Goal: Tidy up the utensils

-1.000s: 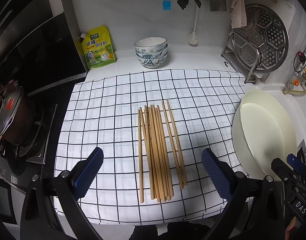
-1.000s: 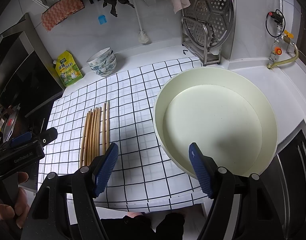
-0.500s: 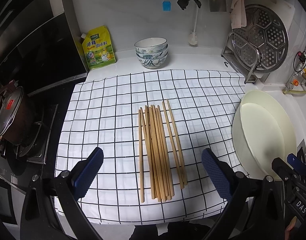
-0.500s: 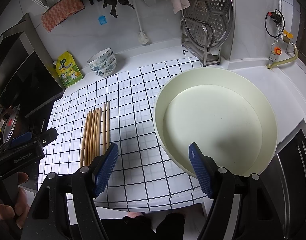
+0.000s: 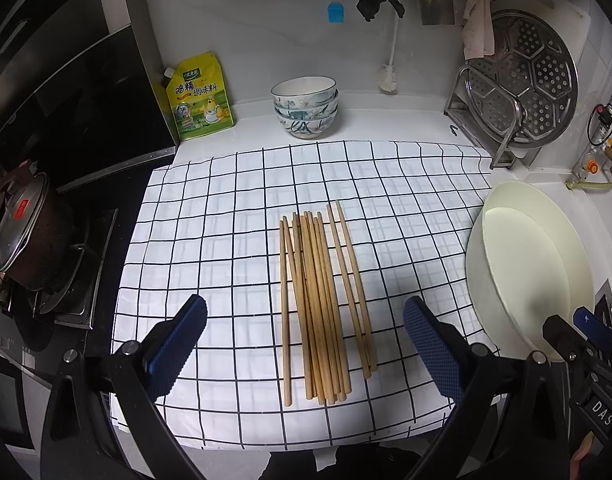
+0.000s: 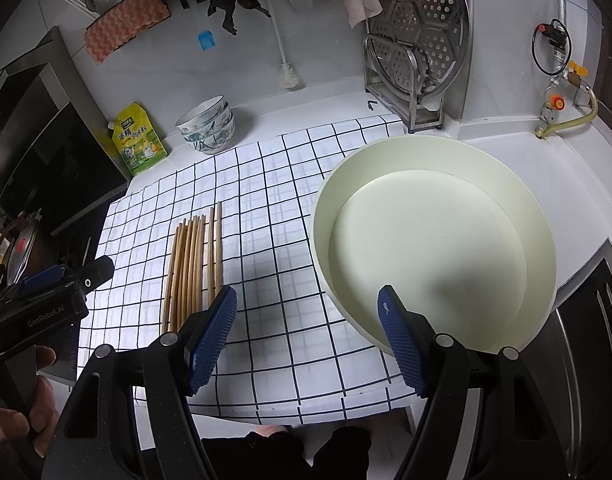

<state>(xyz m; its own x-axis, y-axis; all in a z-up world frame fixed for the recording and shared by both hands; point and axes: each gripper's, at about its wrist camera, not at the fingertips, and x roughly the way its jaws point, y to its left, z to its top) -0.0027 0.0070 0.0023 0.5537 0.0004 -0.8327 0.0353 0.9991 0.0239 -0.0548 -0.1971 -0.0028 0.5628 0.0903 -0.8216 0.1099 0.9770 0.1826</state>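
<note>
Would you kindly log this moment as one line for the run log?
left gripper: open, empty | right gripper: open, empty | bundle of wooden chopsticks: on checked cloth | round cream tray: empty

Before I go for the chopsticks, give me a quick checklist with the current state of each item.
1. Left hand-held gripper open and empty: ok.
2. Right hand-held gripper open and empty: ok.
3. Wooden chopsticks lying flat on the black-and-white checked cloth, nothing on top: ok.
4. Chopsticks neatly bundled: not ok; one lies apart on the left of the bundle and two on the right.
5. Large round cream tray free to receive them: ok, it holds nothing.
6. Stacked patterned ceramic bowls clear of the path: ok, they sit at the back beyond the cloth.
</note>
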